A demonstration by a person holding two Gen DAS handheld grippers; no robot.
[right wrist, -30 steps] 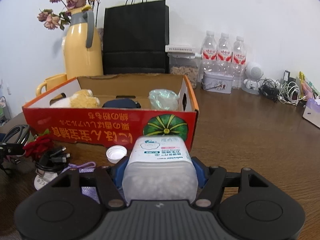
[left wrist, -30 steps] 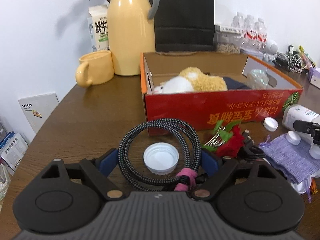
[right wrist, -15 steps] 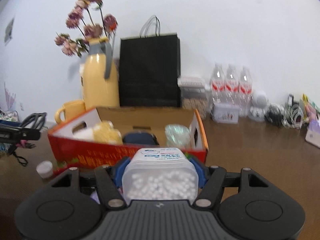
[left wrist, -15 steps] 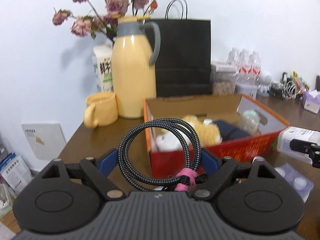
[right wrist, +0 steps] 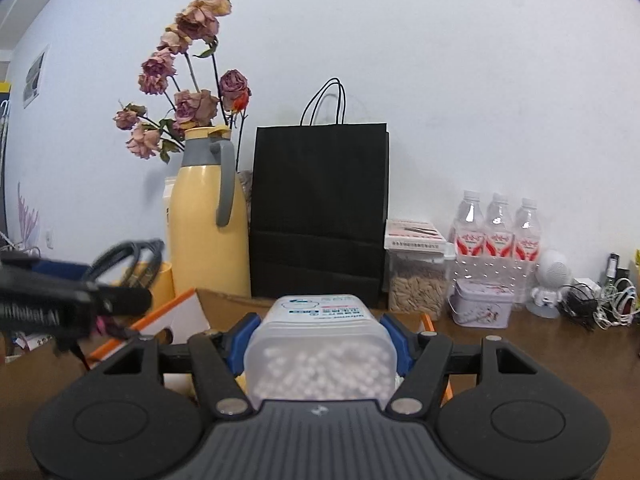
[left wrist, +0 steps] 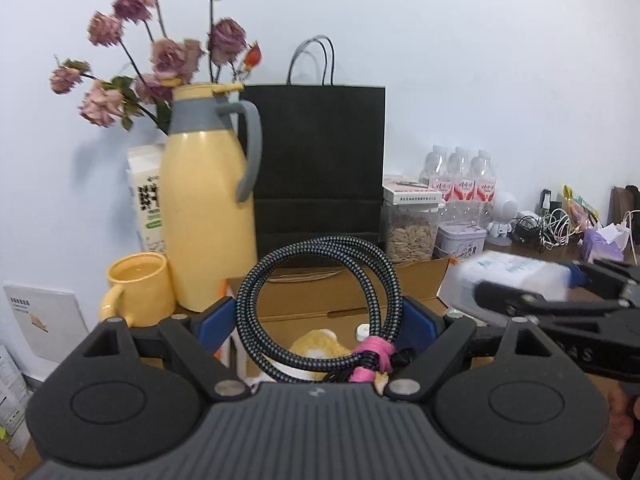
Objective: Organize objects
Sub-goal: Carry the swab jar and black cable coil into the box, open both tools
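My left gripper (left wrist: 318,318) is shut on a coiled black braided cable (left wrist: 320,304) tied with a pink strap, held above the open cardboard box (left wrist: 344,300). A yellow plush toy (left wrist: 320,346) lies in the box below it. My right gripper (right wrist: 320,334) is shut on a translucent plastic jar of white pellets (right wrist: 320,356), also held over the box (right wrist: 188,312). The right gripper with its jar (left wrist: 516,276) shows at the right of the left wrist view. The left gripper with the cable (right wrist: 128,260) shows blurred at the left of the right wrist view.
Behind the box stand a yellow thermos jug (left wrist: 208,208) with dried roses, a yellow mug (left wrist: 136,288), a milk carton (left wrist: 146,204) and a black paper bag (right wrist: 320,216). To the right are a seed jar (right wrist: 416,280), water bottles (right wrist: 498,236), a tin (right wrist: 482,308) and tangled cables (right wrist: 608,308).
Both grippers rose from table level with their loads and moved forward over the box. The table items in front of the box dropped out of view.
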